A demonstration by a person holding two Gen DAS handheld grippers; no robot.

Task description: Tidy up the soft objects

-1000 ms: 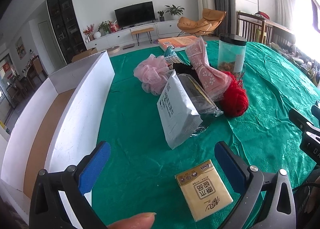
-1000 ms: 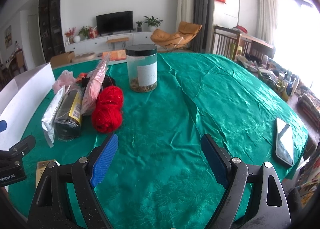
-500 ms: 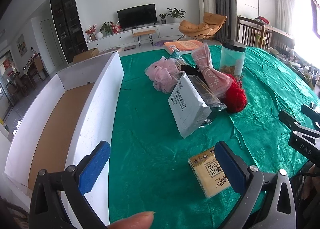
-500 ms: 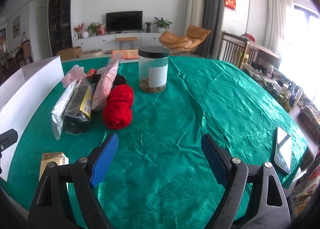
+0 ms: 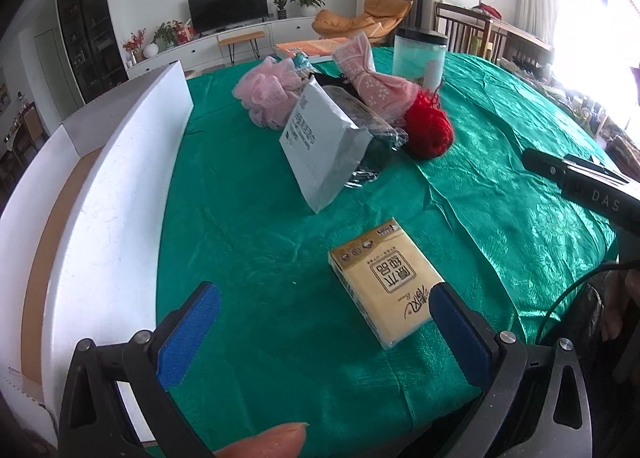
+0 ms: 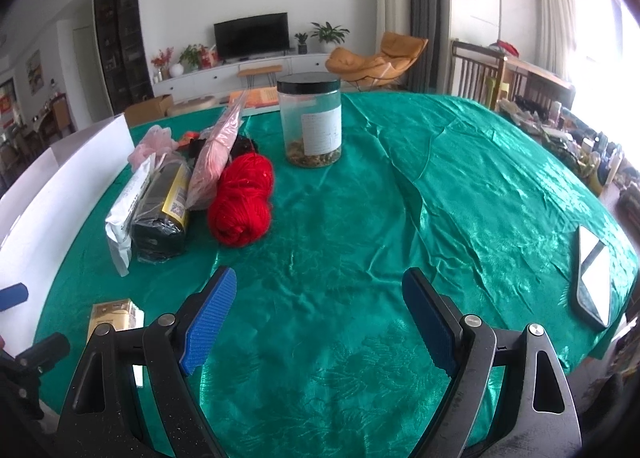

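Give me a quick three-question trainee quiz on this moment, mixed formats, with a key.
1. True or false: the left hand-held gripper is shut on the tissue pack.
2. Which thing touches the red yarn? A) jar B) pink wrapped bundle C) phone
3. Fill in: the white box stands at the table's ____ edge, seen from the grippers.

Key:
1. False; it is open, with the pack just ahead of its right finger.
2. B.
3. Left.

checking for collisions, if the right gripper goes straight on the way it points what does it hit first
Probably the green cloth first, bare ahead of the open right gripper; beyond it, the jar, though depth is unclear.
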